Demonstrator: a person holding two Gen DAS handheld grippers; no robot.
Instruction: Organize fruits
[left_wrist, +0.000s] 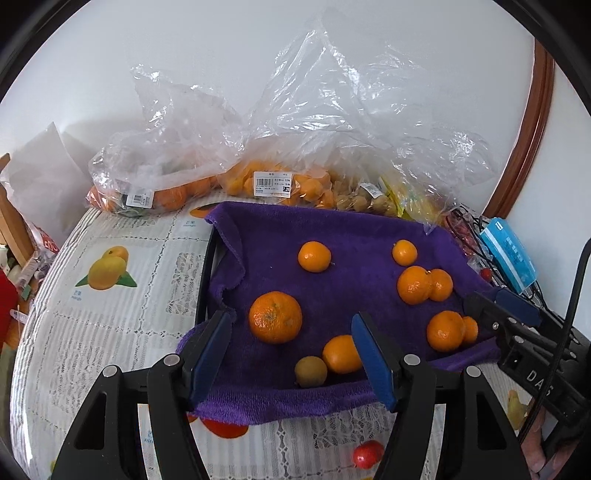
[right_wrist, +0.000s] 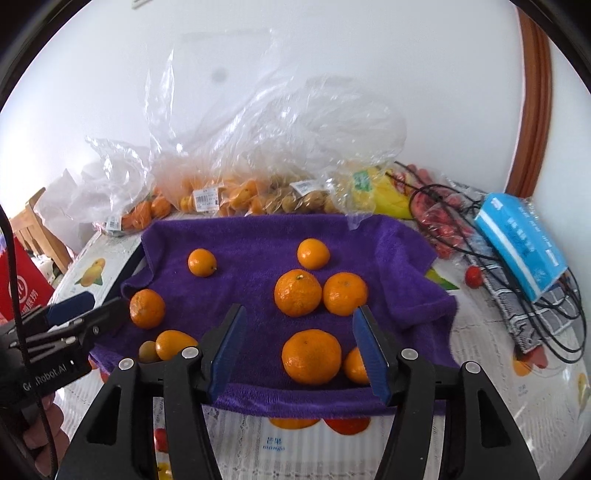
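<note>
A purple towel (left_wrist: 369, 236) (right_wrist: 258, 236) lies over a tray on the table, with several tangerines scattered on it. The biggest tangerine (left_wrist: 275, 317) is near its left edge. A small green-brown fruit (left_wrist: 311, 371) (right_wrist: 148, 350) touches a smooth orange fruit (left_wrist: 341, 354) (right_wrist: 173, 343) at the front. My left gripper (left_wrist: 290, 314) hovers open over the towel's near-left part, holding nothing. My right gripper (right_wrist: 300, 308) is open too; a tangerine (right_wrist: 311, 356) lies between its blue pads (right_wrist: 229, 350) in the right wrist view, untouched. Each gripper also shows in the other's view, the right (left_wrist: 495, 302) and the left (right_wrist: 88, 310).
Clear plastic bags of oranges and small brown fruit (left_wrist: 273, 184) (right_wrist: 236, 199) line the wall behind the towel. A blue packet (right_wrist: 517, 243) rests on a black wire rack (right_wrist: 535, 314) at right. A small red fruit (left_wrist: 367, 454) lies on the fruit-print tablecloth (left_wrist: 110, 317) in front.
</note>
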